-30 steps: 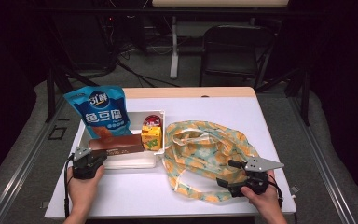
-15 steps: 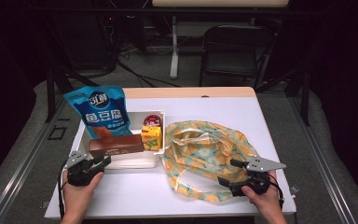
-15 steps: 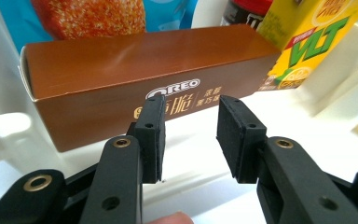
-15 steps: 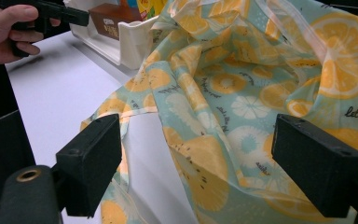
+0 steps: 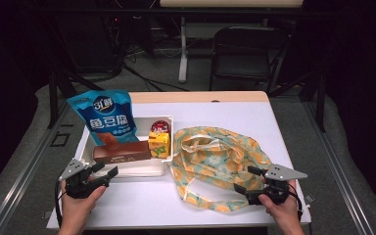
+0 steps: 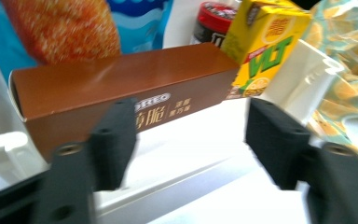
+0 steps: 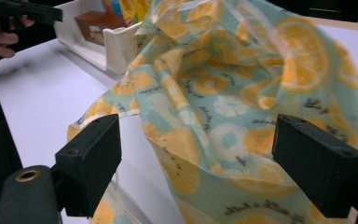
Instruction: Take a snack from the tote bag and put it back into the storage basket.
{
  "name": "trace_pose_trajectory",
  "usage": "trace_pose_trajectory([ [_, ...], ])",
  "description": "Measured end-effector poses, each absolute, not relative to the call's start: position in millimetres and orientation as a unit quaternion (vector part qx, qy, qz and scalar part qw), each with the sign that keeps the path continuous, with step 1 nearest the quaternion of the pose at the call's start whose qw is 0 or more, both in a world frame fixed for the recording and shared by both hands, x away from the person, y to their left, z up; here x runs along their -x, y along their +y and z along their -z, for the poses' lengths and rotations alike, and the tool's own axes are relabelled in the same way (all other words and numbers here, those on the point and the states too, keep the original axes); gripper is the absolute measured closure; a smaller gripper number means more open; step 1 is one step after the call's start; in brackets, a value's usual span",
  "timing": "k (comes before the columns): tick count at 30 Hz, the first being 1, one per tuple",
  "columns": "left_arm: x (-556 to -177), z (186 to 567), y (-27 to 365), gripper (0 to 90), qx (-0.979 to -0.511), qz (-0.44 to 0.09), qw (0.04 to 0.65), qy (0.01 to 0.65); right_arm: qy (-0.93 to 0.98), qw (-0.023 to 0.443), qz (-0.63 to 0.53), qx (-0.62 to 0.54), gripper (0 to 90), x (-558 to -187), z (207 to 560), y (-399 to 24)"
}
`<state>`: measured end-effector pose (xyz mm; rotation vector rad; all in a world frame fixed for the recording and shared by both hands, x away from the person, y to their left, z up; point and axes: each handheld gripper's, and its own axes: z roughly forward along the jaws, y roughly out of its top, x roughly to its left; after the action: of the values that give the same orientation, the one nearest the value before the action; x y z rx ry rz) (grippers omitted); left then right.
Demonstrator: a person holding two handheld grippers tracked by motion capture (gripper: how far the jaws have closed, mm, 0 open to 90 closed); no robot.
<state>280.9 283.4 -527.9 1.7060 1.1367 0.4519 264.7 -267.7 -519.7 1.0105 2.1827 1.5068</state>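
A white tray [image 5: 132, 169] at the left of the table holds a blue snack bag [image 5: 105, 117], a red-lidded jar [image 5: 159, 127], a yellow drink carton [image 5: 159, 143] and a long brown box [image 5: 122, 152] lying across its front. My left gripper [image 5: 105, 169] hovers just in front of the tray; its jaws have just been opening and stand open with nothing between them. In the left gripper view the brown box [image 6: 121, 88] lies beyond the left gripper [image 6: 191, 140]. My right gripper [image 5: 245, 179] is open at the near edge of an orange-print fabric bag [image 5: 215, 156].
The fabric bag [image 7: 242, 93] is crumpled and spreads over the table's middle right, touching the tray's corner [image 7: 116, 46]. Bare white tabletop [image 5: 142, 200] lies between the two hands. A black chair [image 5: 245, 54] stands beyond the far edge.
The left gripper's jaws have opened, and the hand has drawn back a little from the brown box and the tray. The right gripper has stayed in place.
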Motion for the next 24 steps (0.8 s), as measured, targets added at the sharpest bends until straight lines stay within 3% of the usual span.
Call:
trace_pose_trajectory([
  [2,-278,526,282,14.1,-0.716,-0.181,0.498,0.455,0.756,0.157,-0.527,-0.356,15.5,-263,518,-273],
  [5,-272,526,283,1.1,-0.729,-0.176,0.508,0.424,0.752,0.167,-0.524,-0.364,15.3,-261,518,-281],
  [9,-269,524,291,0.0,-0.721,-0.174,0.519,0.426,0.746,0.18,-0.52,-0.375,13.8,-259,517,-291],
  [15,-260,529,311,0.0,-0.715,-0.178,0.514,0.439,0.737,0.195,-0.505,-0.405,1.4,-259,520,-309],
  [24,-257,533,320,0.0,-0.705,-0.174,0.522,0.447,0.724,0.203,-0.505,-0.424,0.0,-260,522,-320],
])
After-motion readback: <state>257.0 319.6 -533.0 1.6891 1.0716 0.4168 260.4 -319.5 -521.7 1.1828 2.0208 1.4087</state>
